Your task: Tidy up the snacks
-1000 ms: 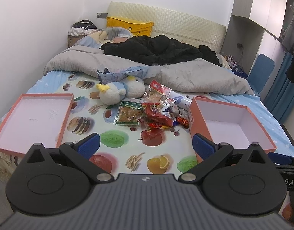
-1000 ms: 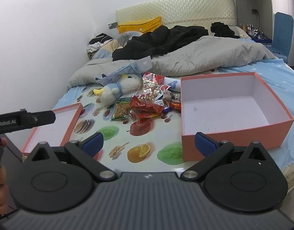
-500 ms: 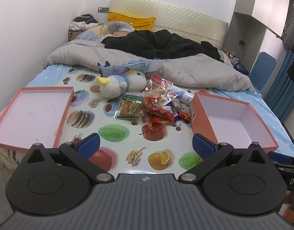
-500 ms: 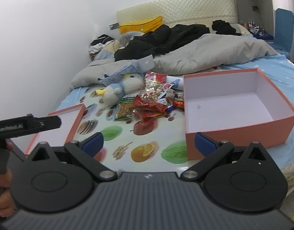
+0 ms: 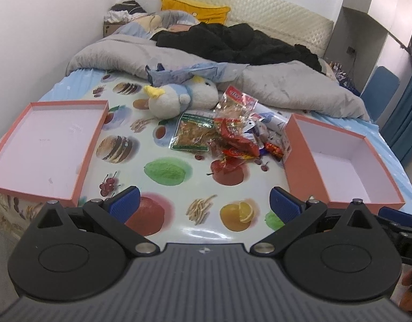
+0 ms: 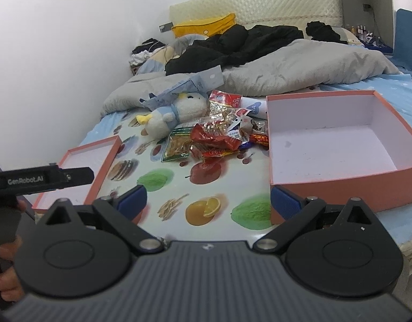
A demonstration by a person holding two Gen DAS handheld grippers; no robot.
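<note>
A heap of snack packets lies mid-bed on a fruit-print mat: a green-edged bag of dried strips, red wrappers and a clear bag with a red label. To the right of the heap stands a deep pink box, with nothing inside. Its shallow lid lies at the left. My left gripper hangs open over the mat's near edge, holding nothing. Likewise open and bare, my right gripper hovers in front of the box.
A plush penguin lies just behind the snacks. A grey duvet and black clothing fill the far half of the bed. A white wall runs along the left; a blue chair stands right.
Both views have come closer to the bed and tilted down, so the snacks and boxes appear larger. Nothing on the bed has moved, and both grippers stay open.
</note>
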